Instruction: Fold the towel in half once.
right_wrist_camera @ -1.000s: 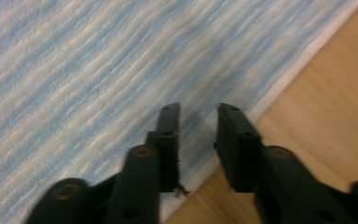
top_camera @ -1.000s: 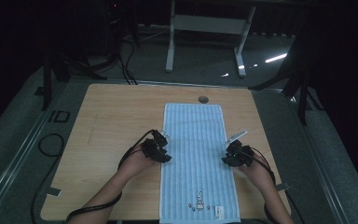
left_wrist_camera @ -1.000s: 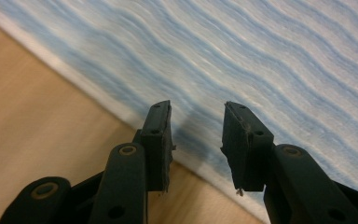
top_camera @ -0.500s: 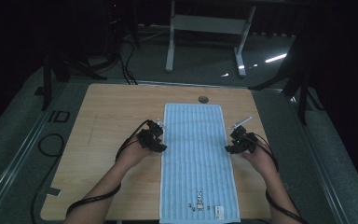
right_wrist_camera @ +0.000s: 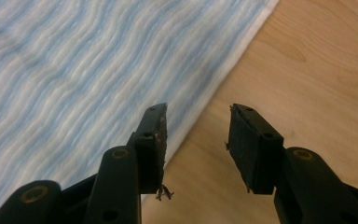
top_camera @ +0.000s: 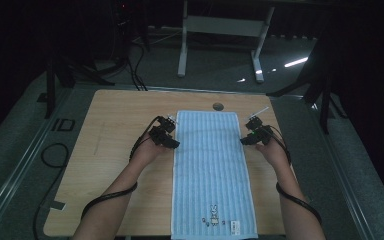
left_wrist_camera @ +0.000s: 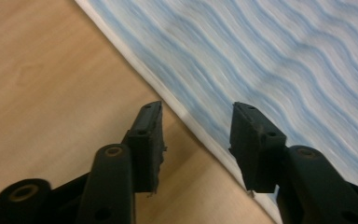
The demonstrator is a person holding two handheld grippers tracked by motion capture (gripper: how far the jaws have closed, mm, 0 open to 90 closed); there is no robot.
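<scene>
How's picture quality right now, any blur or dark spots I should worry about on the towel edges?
High view: dim, the room behind is nearly black with a glare streak on the floor, yet the towel and table read clearly. Left gripper view: bright, the towel's stripes are smeared while the left hand-held gripper is sharp. Right gripper view: the same smear on the towel, the right hand-held gripper crisp.
</scene>
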